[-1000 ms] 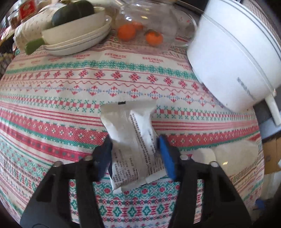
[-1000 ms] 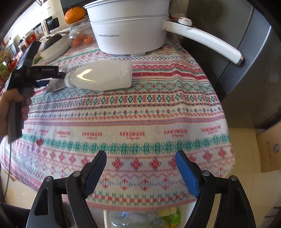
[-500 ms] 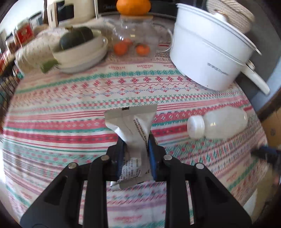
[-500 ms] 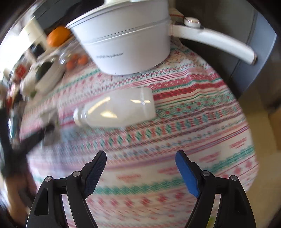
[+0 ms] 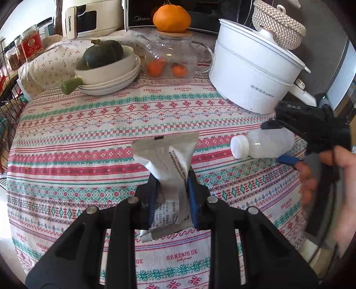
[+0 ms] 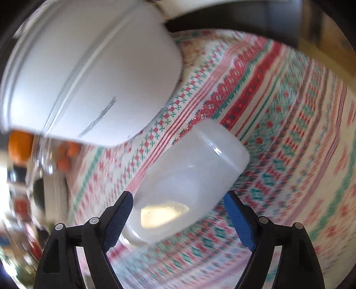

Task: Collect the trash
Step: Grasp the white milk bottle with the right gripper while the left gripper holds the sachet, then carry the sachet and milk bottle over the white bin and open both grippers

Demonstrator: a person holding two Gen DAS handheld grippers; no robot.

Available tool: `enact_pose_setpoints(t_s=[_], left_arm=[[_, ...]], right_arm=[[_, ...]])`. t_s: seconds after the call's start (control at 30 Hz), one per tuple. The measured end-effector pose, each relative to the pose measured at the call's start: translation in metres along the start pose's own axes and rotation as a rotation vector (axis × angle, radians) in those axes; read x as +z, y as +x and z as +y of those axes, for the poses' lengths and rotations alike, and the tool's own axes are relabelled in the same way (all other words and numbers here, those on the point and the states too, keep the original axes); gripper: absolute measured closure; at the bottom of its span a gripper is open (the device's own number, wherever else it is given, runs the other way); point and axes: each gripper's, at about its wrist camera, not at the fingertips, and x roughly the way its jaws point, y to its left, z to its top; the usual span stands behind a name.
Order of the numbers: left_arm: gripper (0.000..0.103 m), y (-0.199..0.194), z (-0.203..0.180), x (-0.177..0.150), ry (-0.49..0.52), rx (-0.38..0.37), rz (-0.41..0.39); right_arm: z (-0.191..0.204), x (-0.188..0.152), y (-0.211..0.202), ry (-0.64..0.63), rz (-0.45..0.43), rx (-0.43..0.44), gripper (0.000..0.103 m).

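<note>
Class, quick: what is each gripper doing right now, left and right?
Left gripper: shut on the silver wrapper.
Right gripper: open, jaws still widening, either side of the white bottle lying on the tablecloth, not gripping.

Table (image 5: 66, 142) is wearing a red, green and white patterned cloth reading HANDMADE. Plastic bottle (image 5: 262, 144) is lying on its side near the right edge, cap pointing left, just in front of the white electric pot (image 5: 251, 75) sitting at back right. Glass teapot (image 5: 173, 57) is standing at back centre with small oranges inside and one orange (image 5: 171, 17) on its lid. Stacked white bowls (image 5: 109, 75) are sitting at back left, holding a dark green squash (image 5: 102, 53).
</note>
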Motion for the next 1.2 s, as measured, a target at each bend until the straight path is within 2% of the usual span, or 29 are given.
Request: enact_pose_setpoints(t_s=[0.07, 0.2, 0.3, 0.37, 0.43, 0.57, 0.7, 0.93, 1.2], left_arm=[[0.076, 0.003, 0.0, 0.0, -0.006, -0.005, 0.008], [0.076, 0.008, 0.005, -0.001, -0.035, -0.016, 0.032], [0.076, 0.009, 0.008, -0.001, -0.047, -0.013, 0.04], [0.076, 0.008, 0.011, -0.002, -0.055, -0.012, 0.043], [0.076, 0.007, 0.012, -0.003, -0.063, -0.017, 0.05], [0.076, 0.002, 0.006, -0.008, -0.054, -0.022, 0.063], [0.076, -0.01, -0.013, -0.019, -0.006, -0.013, 0.069], [0.076, -0.044, -0.057, -0.039, 0.057, -0.016, 0.047], [0.076, -0.092, -0.114, -0.067, 0.147, -0.037, -0.011]], right_arm=[[0.002, 0.0, 0.006, 0.04, -0.021, 0.002, 0.016], [0.017, 0.007, 0.013, 0.011, -0.036, -0.071, 0.017], [0.027, 0.012, 0.019, -0.039, -0.023, -0.077, 0.025], [0.031, 0.012, 0.021, -0.108, -0.009, -0.082, 0.063], [0.031, 0.012, 0.023, -0.155, 0.021, -0.058, 0.069], [0.014, 0.005, 0.017, -0.219, 0.09, 0.015, 0.072], [-0.012, -0.008, 0.0, -0.275, 0.111, 0.03, 0.073], [-0.055, -0.028, -0.061, -0.414, 0.098, 0.052, 0.074], [-0.114, -0.048, -0.149, -0.56, 0.034, 0.087, 0.074]])
